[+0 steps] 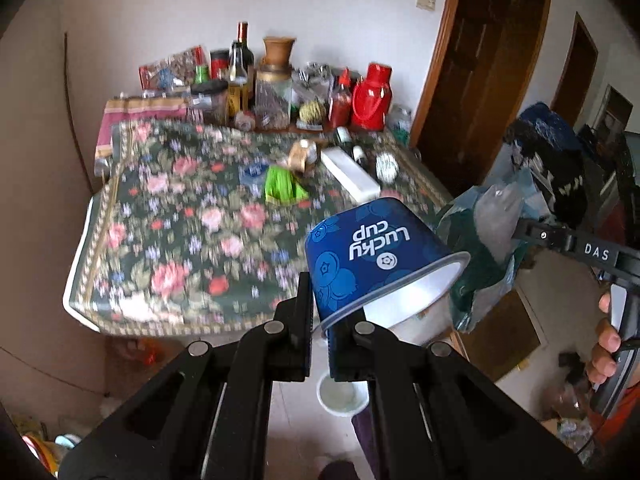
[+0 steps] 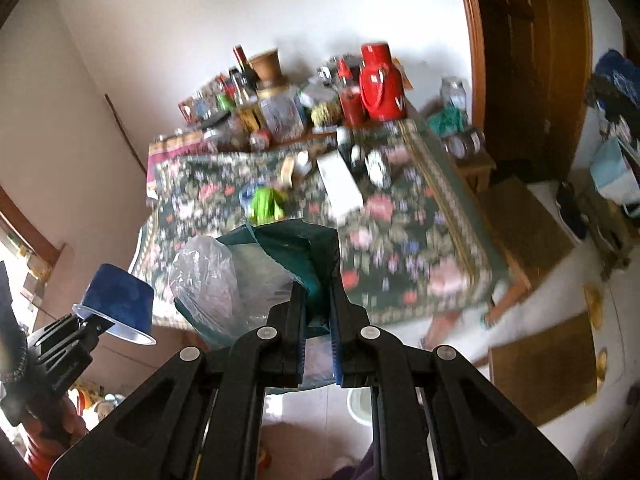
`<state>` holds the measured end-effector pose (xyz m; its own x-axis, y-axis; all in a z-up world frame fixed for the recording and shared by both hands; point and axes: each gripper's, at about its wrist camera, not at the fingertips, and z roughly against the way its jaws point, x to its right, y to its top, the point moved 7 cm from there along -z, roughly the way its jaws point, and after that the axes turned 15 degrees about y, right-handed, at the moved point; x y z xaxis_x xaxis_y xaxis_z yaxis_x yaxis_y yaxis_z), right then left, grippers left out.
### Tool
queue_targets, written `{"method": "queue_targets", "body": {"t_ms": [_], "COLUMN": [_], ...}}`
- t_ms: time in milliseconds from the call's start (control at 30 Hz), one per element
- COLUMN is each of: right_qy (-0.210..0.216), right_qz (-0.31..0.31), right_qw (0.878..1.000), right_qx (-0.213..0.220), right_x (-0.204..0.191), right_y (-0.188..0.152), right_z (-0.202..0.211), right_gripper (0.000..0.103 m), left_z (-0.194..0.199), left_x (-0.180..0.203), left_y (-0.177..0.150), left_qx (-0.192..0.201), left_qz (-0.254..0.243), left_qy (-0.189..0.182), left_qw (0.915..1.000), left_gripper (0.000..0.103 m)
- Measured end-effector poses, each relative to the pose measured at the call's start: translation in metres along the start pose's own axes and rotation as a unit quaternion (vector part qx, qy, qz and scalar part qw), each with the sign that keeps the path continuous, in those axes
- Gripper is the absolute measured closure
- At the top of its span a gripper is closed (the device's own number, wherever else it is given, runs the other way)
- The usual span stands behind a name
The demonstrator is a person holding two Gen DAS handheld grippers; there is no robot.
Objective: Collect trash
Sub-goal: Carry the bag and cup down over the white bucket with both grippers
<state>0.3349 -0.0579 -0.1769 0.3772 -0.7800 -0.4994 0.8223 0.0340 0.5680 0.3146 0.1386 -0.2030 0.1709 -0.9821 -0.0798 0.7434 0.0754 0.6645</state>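
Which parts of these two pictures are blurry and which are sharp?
Left wrist view: the blue Lucky Cup paper cup and left hand-held gripper are sharp, while the floral tablecloth smears with motion blur. Right wrist view: the right hand-held gripper is crisp; the tablecloth and green wrapper are blurred.

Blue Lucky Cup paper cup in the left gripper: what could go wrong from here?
1. The left gripper pinches only the rim of the blue Lucky Cup paper cup, which is tipped mouth-down; the thin wall may crumple or slip out.
2. The right gripper holds the teal and clear plastic bag bunched, with no visible opening, so the cup could miss it and fall.
3. Both views are motion-blurred; fast swings could loosen either grip.
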Motion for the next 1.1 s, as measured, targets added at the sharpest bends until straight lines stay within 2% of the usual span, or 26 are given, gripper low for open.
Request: {"method": "queue_targets", "body": {"t_ms": [267, 367, 500, 600, 800, 1100], "right_qy": [-0.006, -0.009, -0.010, -0.012, -0.018, -0.027], "right_qz": [-0.043, -0.047, -0.060, -0.051, -0.035, -0.040], "right_qw": [0.997, 0.995, 0.991, 0.988, 0.980, 0.969], "right_qx": [-0.060, -0.084, -0.117, -0.147, -0.196, -0.242], "right_x": [0.019, 0.030, 0.052, 0.076, 0.128, 0.201], "right_y": [-0.068, -0.091, -0.118, -0.138, -0.182, -0.255], "right_z": [-0.015, -0.025, -0.045, -0.070, -0.123, -0.207], "right_gripper": [0.094, 0.094, 0.094, 0.094, 0.094, 0.094], "left_z": [-0.018, -0.033, -0.064, -0.100, -0.172, -0.273], "left_x": [0.016, 0.028, 0.046, 0.060, 0.081, 0.100], "left_y": [-0.059, -0.080, -0.109, -0.135, -0.186, -0.279], "left_qx": [-0.064, -0.089, -0.125, -0.154, -0.185, -0.223], "left_qz": [-0.016, -0.015, -0.017, -0.011, -0.006, 0.012], "left_qy": [-0.004, -0.012, -0.006, -0.004, 0.008, 0.026], "left_qw": [0.9978, 0.9958, 0.9920, 0.9880, 0.9827, 0.9745], "left_gripper": [0.098, 0.098, 0.098, 0.098, 0.098, 0.098]}}
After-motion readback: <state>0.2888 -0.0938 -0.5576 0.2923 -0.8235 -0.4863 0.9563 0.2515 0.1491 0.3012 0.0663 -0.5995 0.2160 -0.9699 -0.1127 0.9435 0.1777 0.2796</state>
